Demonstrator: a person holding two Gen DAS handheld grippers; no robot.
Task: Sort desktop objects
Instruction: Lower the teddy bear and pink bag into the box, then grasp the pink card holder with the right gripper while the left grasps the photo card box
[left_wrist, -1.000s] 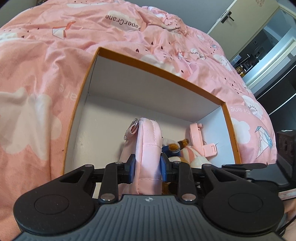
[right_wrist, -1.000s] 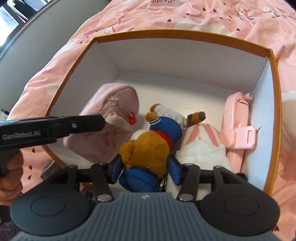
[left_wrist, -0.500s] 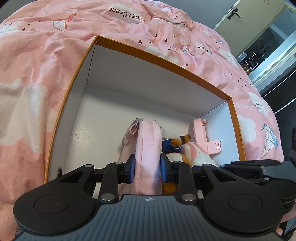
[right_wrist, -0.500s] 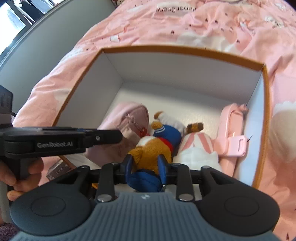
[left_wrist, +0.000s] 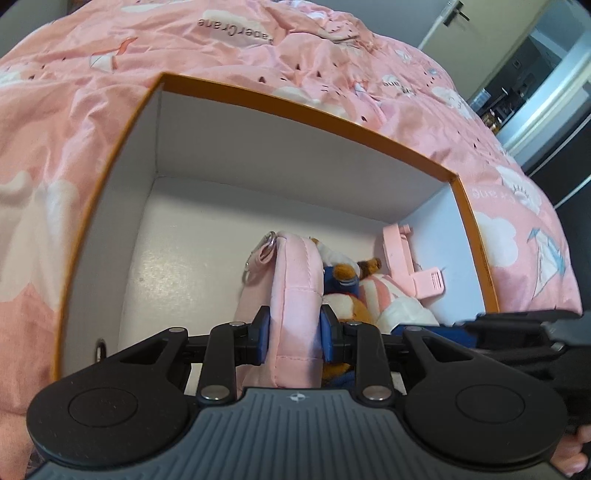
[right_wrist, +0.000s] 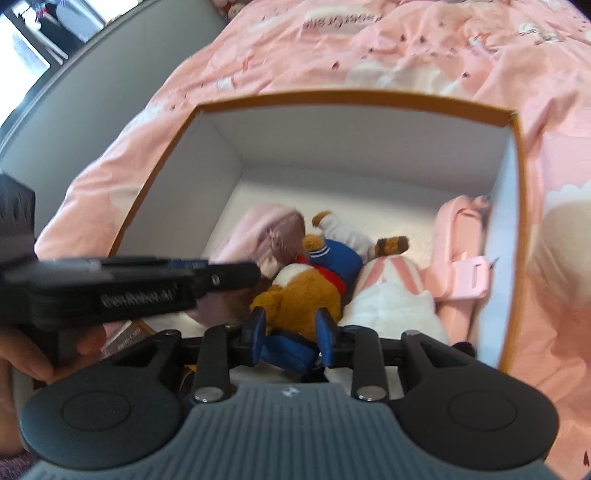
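I see left gripper (left_wrist: 294, 339) clamped on pink pouch (left_wrist: 295, 280) inside box (left_wrist: 258, 162). Right gripper (right_wrist: 290, 336), jaws just closing, pinches plush bear (right_wrist: 295, 295).

The left gripper's (right_wrist: 155, 284) body hides the near half of the pink pouch (right_wrist: 271, 229) in the right wrist view, its lettering blurred. The box's (left_wrist: 295, 110) near wall is hidden. The plush bear's (right_wrist: 306, 295) legs disappear behind the right gripper (right_wrist: 291, 328).
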